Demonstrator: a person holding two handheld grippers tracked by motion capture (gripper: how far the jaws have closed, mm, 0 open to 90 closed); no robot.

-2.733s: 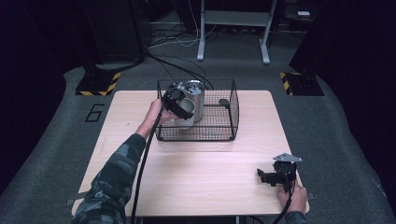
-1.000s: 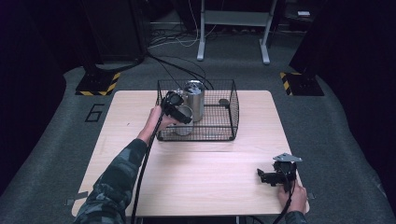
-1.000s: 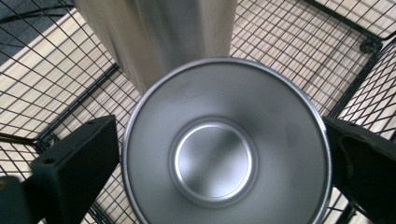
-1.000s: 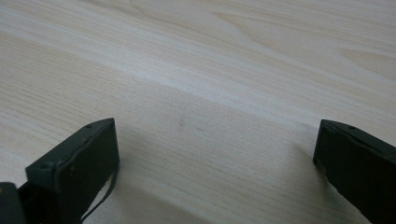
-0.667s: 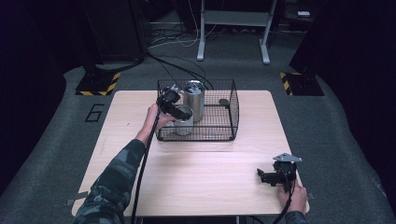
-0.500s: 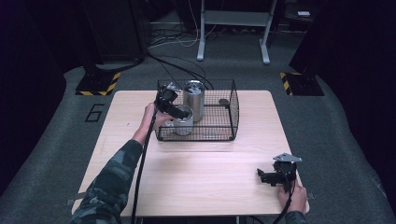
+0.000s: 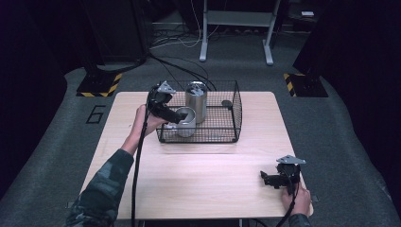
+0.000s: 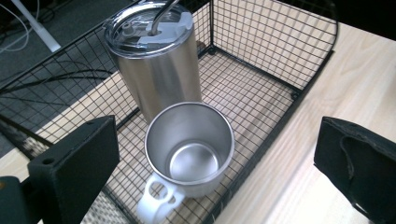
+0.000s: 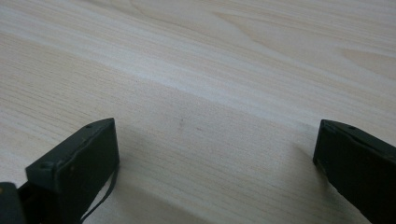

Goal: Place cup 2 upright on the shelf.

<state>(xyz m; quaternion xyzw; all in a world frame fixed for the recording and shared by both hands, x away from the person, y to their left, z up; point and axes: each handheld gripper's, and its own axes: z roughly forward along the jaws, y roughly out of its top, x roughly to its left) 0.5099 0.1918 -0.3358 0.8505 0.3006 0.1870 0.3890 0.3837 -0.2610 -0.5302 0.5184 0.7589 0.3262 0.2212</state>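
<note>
Left hand-held gripper back over basket rim, released, steel mug below

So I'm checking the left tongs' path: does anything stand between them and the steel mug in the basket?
Nothing visible does. The left tongs are open above the steel mug, which stands upright in the wire basket. The lidded tumbler stands close behind the mug, and the basket's wire wall runs beside it, which could crowd one jaw.
</note>
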